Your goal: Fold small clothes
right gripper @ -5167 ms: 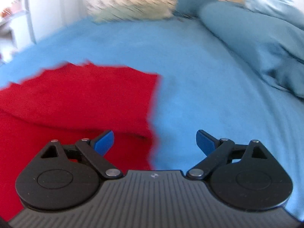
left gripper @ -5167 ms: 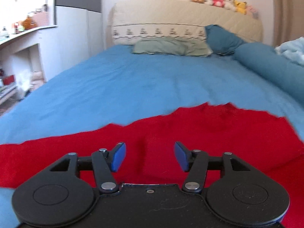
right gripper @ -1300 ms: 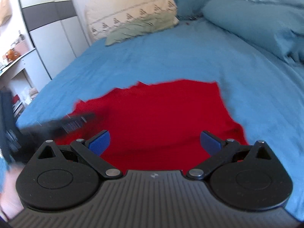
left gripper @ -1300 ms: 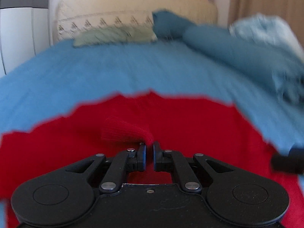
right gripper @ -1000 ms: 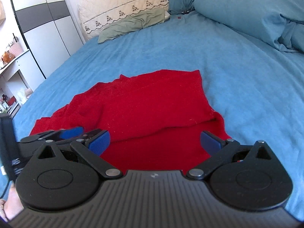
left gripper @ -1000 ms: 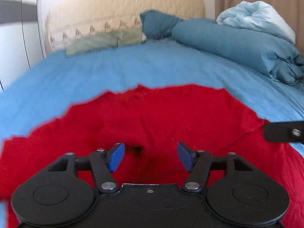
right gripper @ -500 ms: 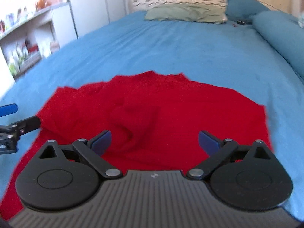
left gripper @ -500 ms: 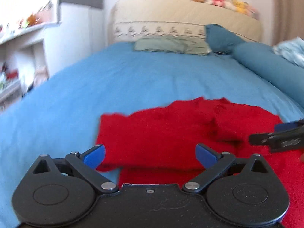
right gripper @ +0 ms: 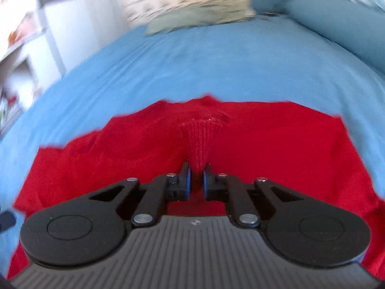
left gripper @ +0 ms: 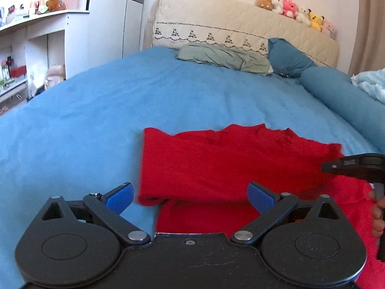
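1. A bedroom is shown, with a wide bed under a blue sheet (left gripper: 149, 96), a cream quilted headboard (left gripper: 240, 29) at the far end and a row of small plush toys (left gripper: 296, 12) set along its top.
2. A sage-green pillow (left gripper: 223, 56) and a dark teal pillow (left gripper: 286, 56) are laid against the headboard, and a long teal bolster (left gripper: 344, 96) is stretched down the right side of the bed.
3. White shelving with small items (left gripper: 41, 7) is seen on the far left wall.
4. A red knitted garment (left gripper: 228, 163) is spread on the near part of the sheet, with its left part folded over into a straight left edge.
5. The left gripper (left gripper: 190, 196) is held wide apart above the near left edge of the garment, with nothing gripped between its blue pads.
6. The right gripper (right gripper: 195, 180) has just been closing, and a raised ribbed pinch of the red knit is now clamped between its nearly closed pads.
7. In the left wrist view the right gripper (left gripper: 327, 167) is seen at the right edge, over the right part of the garment, with fingers of a hand (left gripper: 377, 212) beside it.
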`<state>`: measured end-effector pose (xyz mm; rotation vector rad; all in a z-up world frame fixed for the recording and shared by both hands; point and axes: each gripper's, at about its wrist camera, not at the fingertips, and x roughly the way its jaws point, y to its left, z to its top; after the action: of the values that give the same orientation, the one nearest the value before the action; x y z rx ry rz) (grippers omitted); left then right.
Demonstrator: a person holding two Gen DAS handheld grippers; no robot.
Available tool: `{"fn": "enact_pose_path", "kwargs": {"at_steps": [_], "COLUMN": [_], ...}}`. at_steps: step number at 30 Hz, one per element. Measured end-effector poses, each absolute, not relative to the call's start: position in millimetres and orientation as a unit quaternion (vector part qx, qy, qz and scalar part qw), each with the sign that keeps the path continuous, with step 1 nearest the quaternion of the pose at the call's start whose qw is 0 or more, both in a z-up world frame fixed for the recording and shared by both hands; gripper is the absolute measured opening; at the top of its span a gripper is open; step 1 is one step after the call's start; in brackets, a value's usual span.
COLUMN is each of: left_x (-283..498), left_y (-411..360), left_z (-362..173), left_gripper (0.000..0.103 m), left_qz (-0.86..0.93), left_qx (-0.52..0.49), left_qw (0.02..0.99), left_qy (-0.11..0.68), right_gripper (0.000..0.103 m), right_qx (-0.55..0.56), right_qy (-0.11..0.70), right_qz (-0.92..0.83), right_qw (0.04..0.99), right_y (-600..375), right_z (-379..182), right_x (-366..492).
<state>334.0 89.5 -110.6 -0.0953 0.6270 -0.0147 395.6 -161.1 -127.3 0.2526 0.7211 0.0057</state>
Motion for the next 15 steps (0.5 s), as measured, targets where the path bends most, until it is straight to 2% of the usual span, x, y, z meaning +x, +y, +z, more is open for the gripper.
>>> {"fn": "enact_pose_path", "kwargs": {"at_steps": [1, 3, 5, 7, 10, 13, 15], "left_x": [335.5, 339.8, 343.3, 347.9, 350.9, 350.6, 350.3], "left_y": [89.1, 90.5, 91.6, 91.4, 92.5, 96.1, 98.7], "left_z": [-113.1, -117.8, -122.5, -128.2, -137.0, -147.4, -152.8], "left_gripper": [0.102, 0.102, 0.102, 0.102, 0.102, 0.102, 0.102], "left_qz": [-0.006, -0.005, 0.001, 0.013, 0.022, 0.03, 0.041], "left_qx": [-0.043, -0.045, -0.04, -0.025, -0.01, 0.0, 0.016], "left_qw": [0.948, 0.946, 0.945, 0.942, 0.938, 0.93, 0.928], "left_qy": [0.314, 0.32, 0.325, 0.334, 0.347, 0.366, 0.37], "right_gripper": [0.03, 0.053, 0.084, 0.101, 0.102, 0.096, 0.074], "right_qx": [0.143, 0.197, 0.237, 0.235, 0.199, 0.196, 0.199], "right_qy": [0.355, 0.357, 0.333, 0.32, 0.321, 0.324, 0.335], "right_qz": [0.0, 0.005, 0.015, 0.005, -0.019, -0.051, -0.056], "right_qw": [0.924, 0.913, 0.912, 0.918, 0.926, 0.924, 0.919], "right_y": [-170.0, -186.4, -195.6, -194.9, -187.4, -194.4, -199.0], "right_z": [-133.7, -144.4, -147.2, -145.4, -144.1, -143.7, -145.9], "right_x": [393.4, 385.3, 372.3, 364.2, 364.8, 374.7, 380.5]}}
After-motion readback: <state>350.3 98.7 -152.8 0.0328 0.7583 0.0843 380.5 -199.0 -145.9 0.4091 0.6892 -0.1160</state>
